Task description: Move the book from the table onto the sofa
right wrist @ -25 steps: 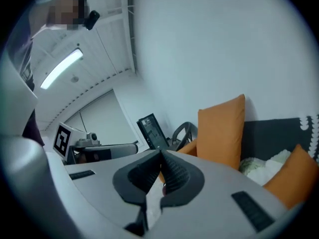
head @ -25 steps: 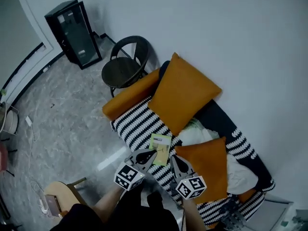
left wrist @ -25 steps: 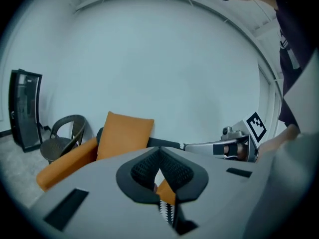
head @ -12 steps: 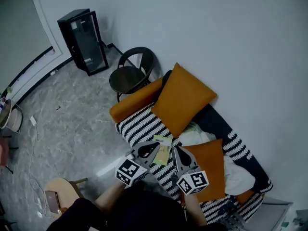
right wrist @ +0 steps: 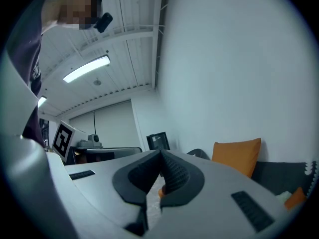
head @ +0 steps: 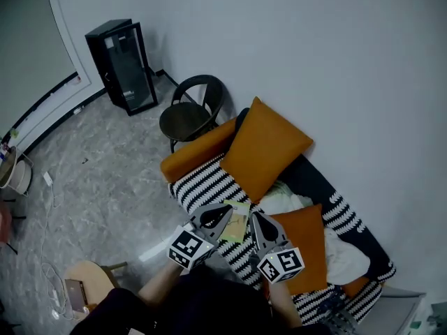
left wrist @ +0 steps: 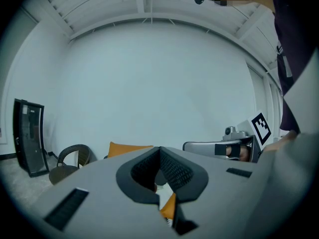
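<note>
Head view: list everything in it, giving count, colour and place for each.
sofa: one, black-and-white striped, against the wall
cushions: two, orange, one large at the back, one smaller nearer the person
bolster: one, orange, at the sofa's far end
book: one, yellow-green, on the sofa seat
cloth: one heap, white, between the cushions
chair: one, black, beside the bolster
cabinet: one, black with glass front, by the wall
small table: one, light wood, bottom left
left hand-held gripper: one, grey, shut, left of the book
right hand-held gripper: one, grey, shut, right of the book
</note>
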`<action>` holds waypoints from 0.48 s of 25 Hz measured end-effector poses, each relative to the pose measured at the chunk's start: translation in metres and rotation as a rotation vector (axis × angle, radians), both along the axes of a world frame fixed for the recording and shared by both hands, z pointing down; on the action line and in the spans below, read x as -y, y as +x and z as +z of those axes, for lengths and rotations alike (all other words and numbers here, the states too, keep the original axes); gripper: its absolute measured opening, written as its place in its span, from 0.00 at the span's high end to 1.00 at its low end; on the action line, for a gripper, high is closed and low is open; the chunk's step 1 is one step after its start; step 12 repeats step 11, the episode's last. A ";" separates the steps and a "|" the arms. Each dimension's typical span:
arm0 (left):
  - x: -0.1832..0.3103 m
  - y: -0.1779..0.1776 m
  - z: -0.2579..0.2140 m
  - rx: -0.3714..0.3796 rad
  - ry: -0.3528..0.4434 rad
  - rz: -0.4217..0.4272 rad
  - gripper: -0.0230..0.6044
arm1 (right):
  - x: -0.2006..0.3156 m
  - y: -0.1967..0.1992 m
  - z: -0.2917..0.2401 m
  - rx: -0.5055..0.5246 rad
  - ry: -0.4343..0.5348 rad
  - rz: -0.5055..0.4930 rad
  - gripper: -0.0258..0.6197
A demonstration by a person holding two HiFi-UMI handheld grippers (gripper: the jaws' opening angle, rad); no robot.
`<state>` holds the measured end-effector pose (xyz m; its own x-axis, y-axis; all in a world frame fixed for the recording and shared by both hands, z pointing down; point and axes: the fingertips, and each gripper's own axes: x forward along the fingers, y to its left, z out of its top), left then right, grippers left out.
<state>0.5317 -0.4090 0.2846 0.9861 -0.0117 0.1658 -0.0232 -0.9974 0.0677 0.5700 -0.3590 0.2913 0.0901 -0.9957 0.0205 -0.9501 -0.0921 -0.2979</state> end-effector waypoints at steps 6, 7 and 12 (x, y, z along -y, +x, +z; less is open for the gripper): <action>0.002 -0.002 0.001 0.001 -0.003 -0.002 0.94 | 0.001 0.002 0.000 -0.008 -0.005 0.000 0.93; 0.002 -0.003 0.001 -0.001 -0.005 -0.003 0.94 | 0.001 0.001 0.000 -0.009 -0.005 -0.001 0.93; 0.003 -0.004 0.001 -0.007 -0.011 -0.006 0.94 | 0.002 0.000 0.000 -0.008 -0.004 -0.002 0.93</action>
